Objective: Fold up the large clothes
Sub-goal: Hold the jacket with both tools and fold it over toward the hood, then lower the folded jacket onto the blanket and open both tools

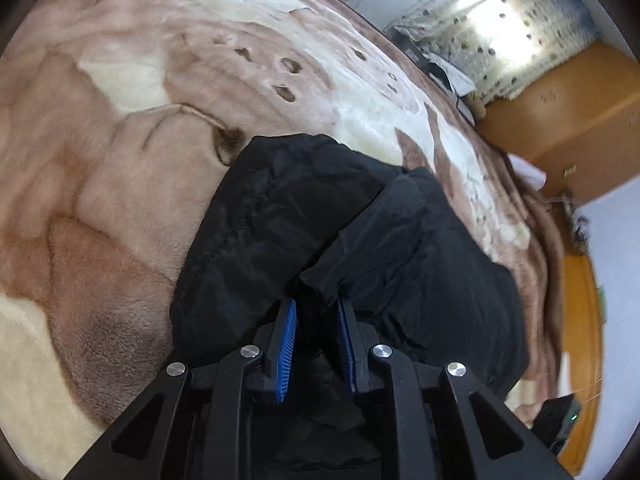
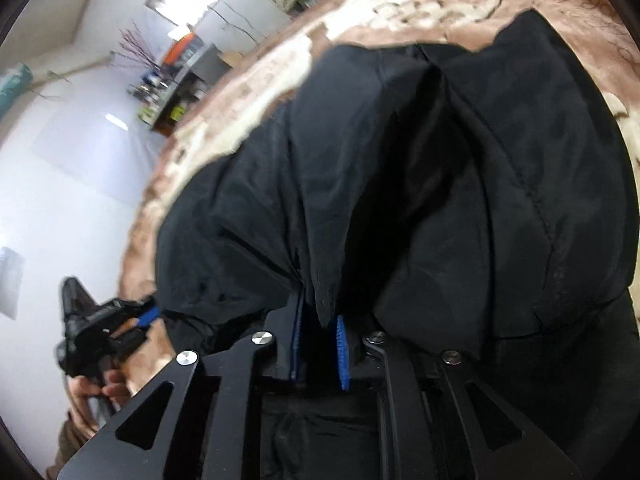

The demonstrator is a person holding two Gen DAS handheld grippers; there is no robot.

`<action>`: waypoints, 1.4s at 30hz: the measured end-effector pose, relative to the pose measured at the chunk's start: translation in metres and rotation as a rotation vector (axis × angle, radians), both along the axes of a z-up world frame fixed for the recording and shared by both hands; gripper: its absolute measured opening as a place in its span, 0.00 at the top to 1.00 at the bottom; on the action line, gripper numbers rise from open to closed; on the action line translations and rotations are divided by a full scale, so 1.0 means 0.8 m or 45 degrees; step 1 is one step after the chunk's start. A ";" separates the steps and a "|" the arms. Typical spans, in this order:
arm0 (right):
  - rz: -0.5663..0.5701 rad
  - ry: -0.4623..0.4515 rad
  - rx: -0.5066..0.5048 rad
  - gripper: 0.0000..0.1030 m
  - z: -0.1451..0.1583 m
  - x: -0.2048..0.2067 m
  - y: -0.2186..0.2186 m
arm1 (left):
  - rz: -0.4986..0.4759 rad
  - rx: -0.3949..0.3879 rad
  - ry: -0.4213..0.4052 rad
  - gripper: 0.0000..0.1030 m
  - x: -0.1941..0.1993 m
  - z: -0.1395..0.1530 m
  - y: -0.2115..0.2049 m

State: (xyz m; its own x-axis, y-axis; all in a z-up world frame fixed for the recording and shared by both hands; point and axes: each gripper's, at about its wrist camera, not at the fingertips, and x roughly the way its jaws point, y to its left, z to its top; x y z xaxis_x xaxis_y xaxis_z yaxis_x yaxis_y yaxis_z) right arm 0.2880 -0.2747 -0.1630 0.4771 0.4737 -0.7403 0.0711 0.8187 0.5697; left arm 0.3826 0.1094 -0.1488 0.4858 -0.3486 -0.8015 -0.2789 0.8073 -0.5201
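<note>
A large black padded jacket (image 1: 320, 216) lies bunched on a brown and cream plush blanket (image 1: 120, 152). My left gripper (image 1: 318, 308) is shut on a fold of the jacket between its blue pads. In the right wrist view the jacket (image 2: 460, 180) fills most of the frame. My right gripper (image 2: 320, 320) is shut on a hanging edge of the jacket. The left gripper (image 2: 148, 316) also shows in the right wrist view at the lower left, held in a hand, its tips against the jacket's edge.
The blanket (image 2: 360, 12) covers a bed. A wooden cabinet (image 1: 568, 120) and a bright curtained window (image 1: 500, 24) stand beyond the bed's far side. A shelf with clutter (image 2: 176, 92) stands by the white wall.
</note>
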 end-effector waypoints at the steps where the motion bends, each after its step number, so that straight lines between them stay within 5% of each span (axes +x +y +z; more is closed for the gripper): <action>1: 0.002 0.001 -0.023 0.79 0.003 0.000 0.001 | -0.007 0.014 0.005 0.79 -0.001 0.001 -0.002; 4: 0.003 0.006 -0.128 0.62 0.028 -0.007 0.004 | 0.004 0.065 0.005 0.66 -0.007 0.017 0.003; 9: 0.033 -0.223 -0.455 0.61 0.096 -0.030 0.013 | -0.007 0.248 -0.173 0.57 -0.028 0.082 0.009; 11: 0.016 -0.333 -0.583 0.61 0.115 -0.032 0.023 | -0.034 0.251 -0.248 0.44 -0.030 0.103 0.002; 15: 0.085 -0.463 -0.589 0.61 0.130 -0.012 0.055 | -0.169 0.341 -0.310 0.39 -0.014 0.121 -0.047; 19: 0.136 -0.495 -0.541 0.61 0.106 0.012 0.085 | -0.357 0.454 -0.238 0.39 0.010 0.094 -0.111; 27: 0.225 -0.345 -0.545 0.61 0.023 0.027 0.079 | -0.460 0.762 -0.201 0.35 0.026 0.021 -0.155; 42: 0.268 -0.290 -0.639 0.62 -0.018 0.033 0.084 | -0.473 0.760 -0.203 0.34 0.035 -0.026 -0.162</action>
State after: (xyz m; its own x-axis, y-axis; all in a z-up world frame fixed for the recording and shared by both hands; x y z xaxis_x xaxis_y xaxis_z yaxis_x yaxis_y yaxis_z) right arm 0.3142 -0.2075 -0.1771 0.5840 0.1937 -0.7883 -0.2010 0.9754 0.0907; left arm 0.4107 -0.0206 -0.1693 0.5474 -0.0382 -0.8360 0.1122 0.9933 0.0281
